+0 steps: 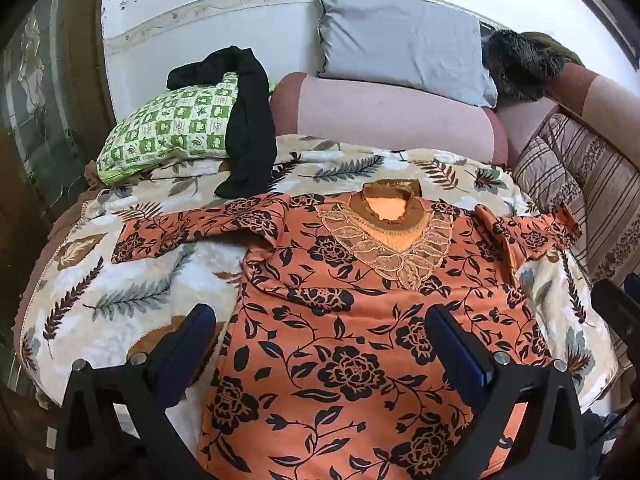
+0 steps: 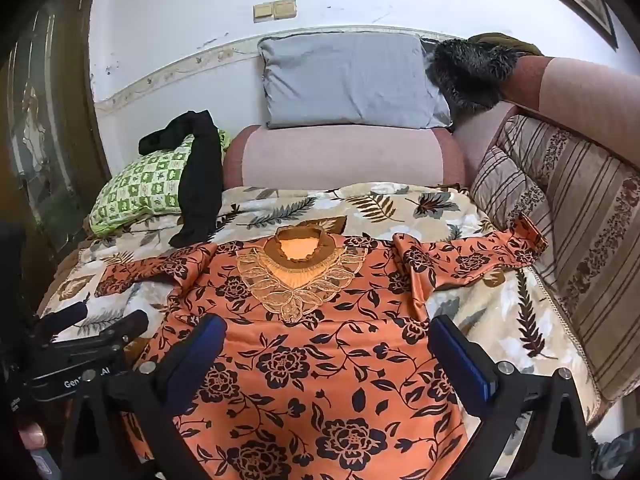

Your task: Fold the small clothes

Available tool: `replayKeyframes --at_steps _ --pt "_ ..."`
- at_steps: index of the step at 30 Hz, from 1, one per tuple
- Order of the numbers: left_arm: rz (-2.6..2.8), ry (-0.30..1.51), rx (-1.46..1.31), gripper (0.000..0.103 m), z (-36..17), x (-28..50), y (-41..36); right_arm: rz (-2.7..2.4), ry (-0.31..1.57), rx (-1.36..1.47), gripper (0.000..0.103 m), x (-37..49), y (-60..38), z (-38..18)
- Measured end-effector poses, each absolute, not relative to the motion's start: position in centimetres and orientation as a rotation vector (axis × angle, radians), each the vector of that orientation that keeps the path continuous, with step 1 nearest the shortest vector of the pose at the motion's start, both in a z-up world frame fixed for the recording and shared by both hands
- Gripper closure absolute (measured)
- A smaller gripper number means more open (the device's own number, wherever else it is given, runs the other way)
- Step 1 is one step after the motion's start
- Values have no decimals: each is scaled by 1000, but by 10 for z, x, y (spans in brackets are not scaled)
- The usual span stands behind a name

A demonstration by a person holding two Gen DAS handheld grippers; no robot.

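Observation:
An orange top with a black flower print [image 1: 360,340] [image 2: 320,360] lies flat, front up, on a leaf-patterned blanket [image 1: 132,288] [image 2: 500,320]. Its lace collar points away from me and both sleeves are spread out sideways. My left gripper [image 1: 318,320] hovers open over the top's lower left half, with nothing between its fingers. It also shows at the left edge of the right wrist view [image 2: 106,318]. My right gripper [image 2: 328,328] stands open above the top's lower middle, also with nothing in it. Part of the right gripper [image 1: 622,296] shows at the right edge of the left wrist view.
A black garment [image 1: 248,132] [image 2: 200,176] drapes over a green checked pillow [image 1: 168,132] [image 2: 140,184] at the back left. Behind the blanket are a pink bolster [image 1: 384,116] and a grey pillow [image 1: 400,40]. Striped cushions [image 2: 560,220] line the right side.

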State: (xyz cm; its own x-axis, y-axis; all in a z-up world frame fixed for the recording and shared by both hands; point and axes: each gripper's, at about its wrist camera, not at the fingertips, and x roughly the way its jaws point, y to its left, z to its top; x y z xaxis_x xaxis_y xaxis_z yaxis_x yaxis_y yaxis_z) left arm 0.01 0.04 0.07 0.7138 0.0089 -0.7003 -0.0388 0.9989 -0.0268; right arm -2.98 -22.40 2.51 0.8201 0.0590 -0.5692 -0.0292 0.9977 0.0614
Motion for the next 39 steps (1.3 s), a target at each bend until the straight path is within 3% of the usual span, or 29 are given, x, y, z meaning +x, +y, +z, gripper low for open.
replayKeyframes --at_steps 39 --pt "47 746 -27 0 7 -1 0 47 647 31 0 -29 -214 18"
